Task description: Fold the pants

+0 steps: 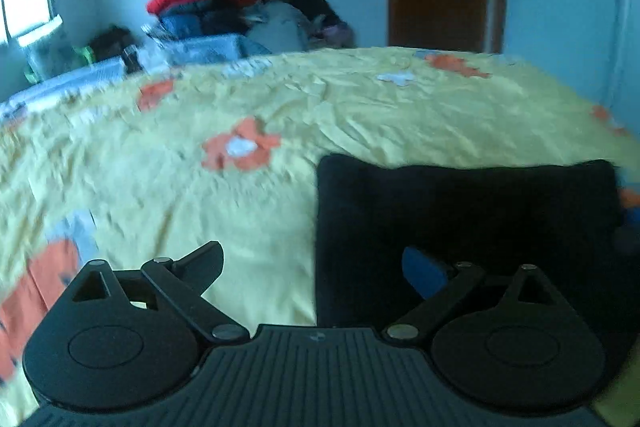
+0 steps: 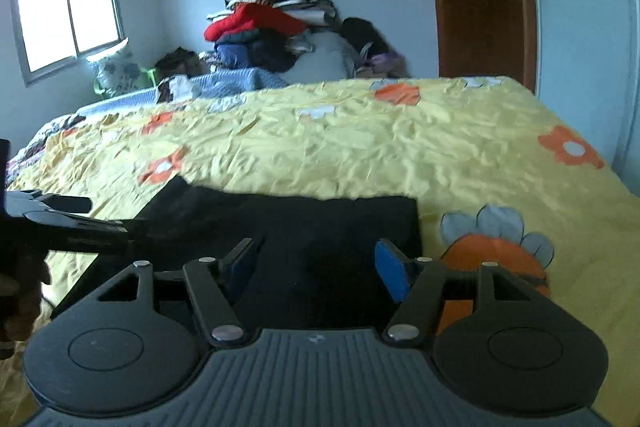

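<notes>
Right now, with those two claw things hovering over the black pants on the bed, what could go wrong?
Both grippers look open, so neither holds cloth. The left gripper sits at the black pants edge, one of its fingers over bare yellow bedspread; closing might pinch bedspread too. The right gripper over the middle could grab several layers and undo the fold.

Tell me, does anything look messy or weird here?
The black pants lie as a neat rectangle on the yellow flowered bedspread. Only the clothes pile against the far wall looks messy: heaped and leaning.
</notes>
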`<state>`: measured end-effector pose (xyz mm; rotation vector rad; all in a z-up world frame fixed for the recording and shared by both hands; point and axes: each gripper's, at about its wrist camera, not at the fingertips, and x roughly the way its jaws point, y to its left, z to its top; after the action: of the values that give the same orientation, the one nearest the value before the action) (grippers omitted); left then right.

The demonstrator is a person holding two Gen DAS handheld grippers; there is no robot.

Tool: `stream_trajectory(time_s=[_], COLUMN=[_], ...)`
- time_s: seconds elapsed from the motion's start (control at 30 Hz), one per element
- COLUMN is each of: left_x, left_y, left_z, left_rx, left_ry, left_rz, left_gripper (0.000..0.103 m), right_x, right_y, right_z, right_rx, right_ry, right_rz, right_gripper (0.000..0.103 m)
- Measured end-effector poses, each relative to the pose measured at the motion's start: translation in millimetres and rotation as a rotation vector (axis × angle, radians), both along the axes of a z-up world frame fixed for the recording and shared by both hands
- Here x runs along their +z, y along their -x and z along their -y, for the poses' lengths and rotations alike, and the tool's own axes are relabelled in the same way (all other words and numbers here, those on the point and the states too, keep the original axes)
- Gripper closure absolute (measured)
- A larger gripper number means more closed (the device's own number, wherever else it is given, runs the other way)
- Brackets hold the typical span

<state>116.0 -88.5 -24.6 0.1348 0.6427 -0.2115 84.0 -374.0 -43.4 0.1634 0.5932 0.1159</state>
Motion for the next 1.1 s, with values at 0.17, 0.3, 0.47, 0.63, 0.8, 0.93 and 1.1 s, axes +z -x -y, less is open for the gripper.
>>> stream_trajectory(time_s=[0.17, 0.3, 0.47, 0.63, 0.8, 0.93, 1.1], left_x=[-15, -5, -8, 4, -8, -24, -32], left_y=[28, 31, 41, 48, 2, -33, -64], left_z=[-5, -23, -29, -44, -67, -81, -80], left_rx=[-0.047, 0.019, 0.006, -0.073, -0.108, -0.140, -0.249], left_ry=[-0.059, 0.050, 0.045, 0.132, 0.454, 0.663, 0.771], left_rz=[0.002, -0.031, -0.047, -0.007, -0.267, -0.393, -0.495], left_gripper=[0.003, 0.004, 0.004, 0.004, 0.004, 0.004, 0.004], right_x=[-13, 3, -12, 3, 23, 23, -11], right_y=[-1, 18, 17, 35, 45, 25, -17], right_z=[-9, -12, -30, -19, -19, 16, 95], right_rx=[-0.050, -0.054, -0.030, -0.056, 0.042, 0.019, 0.048], right_ry=[0.130, 0.063, 0.186, 0.038, -0.087, -0.122, -0.396], right_rz=[-0.056, 0.002, -0.071, -0.008, 0.055, 0.022, -0.144], right_gripper=[0.027, 0.027, 0.021, 0.021, 0.017, 0.007, 0.007])
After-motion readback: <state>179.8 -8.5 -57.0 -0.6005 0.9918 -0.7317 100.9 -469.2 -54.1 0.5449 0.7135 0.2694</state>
